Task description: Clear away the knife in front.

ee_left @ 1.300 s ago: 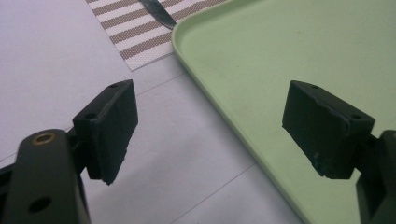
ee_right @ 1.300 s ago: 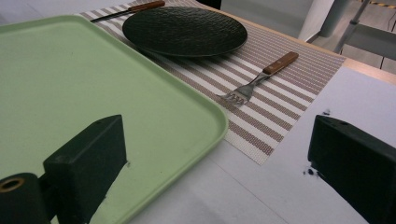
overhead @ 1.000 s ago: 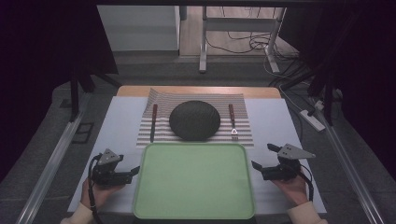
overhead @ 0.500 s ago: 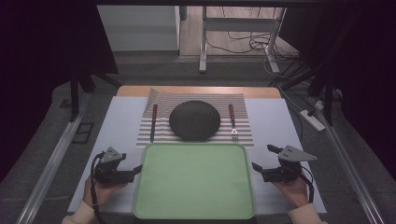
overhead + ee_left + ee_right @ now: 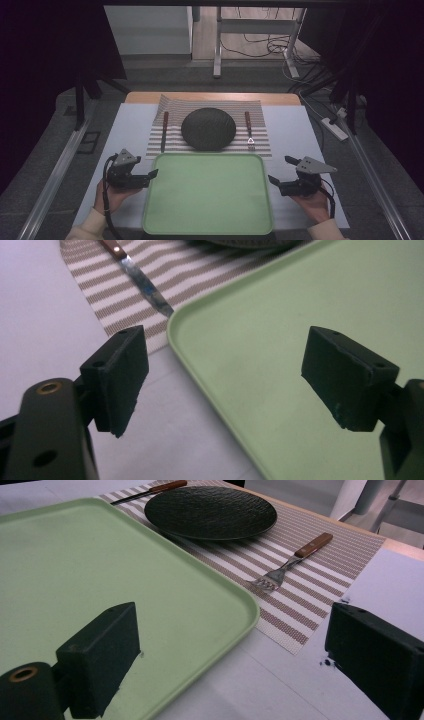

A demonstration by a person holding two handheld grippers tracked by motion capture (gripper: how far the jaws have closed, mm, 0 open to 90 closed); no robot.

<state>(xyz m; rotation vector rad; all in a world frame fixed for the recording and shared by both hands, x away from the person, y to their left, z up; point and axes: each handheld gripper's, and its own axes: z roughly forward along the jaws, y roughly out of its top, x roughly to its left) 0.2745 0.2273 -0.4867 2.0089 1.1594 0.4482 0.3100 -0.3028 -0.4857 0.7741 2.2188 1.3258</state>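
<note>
Sitting flat at the near edge of the table (image 5: 295, 130): green tray (image 5: 207, 192), bare, its far rim just touching the front edge of the striped placemat (image 5: 257, 142). Flanking it now, one on each side. Left gripper (image 5: 148, 175) hovering at the tray's left rim, held in the left hand (image 5: 112, 192), jaws spread wide and gripping nothing; in the left gripper view, one black jaw hanging over the pale table, the other over the tray's green floor (image 5: 300, 305), rounded corner of the rim running between them. Right gripper (image 5: 274, 181) mirroring it at the tray's right rim, cradled in the right hand (image 5: 315, 202), jaws likewise wide apart and empty; in the right gripper view, one jaw poised over the tray (image 5: 75, 565), the other over the bare table beside the mat. Lying on the placemat behind: dark round plate (image 5: 208, 128) in the middle, wooden-handled knife (image 5: 163, 131) to its left, wooden-handled fork (image 5: 248, 130) to its right, tines pointing toward the tray. Showing no readable writing, brand or label on tray, plate, cutlery or grippers.
</note>
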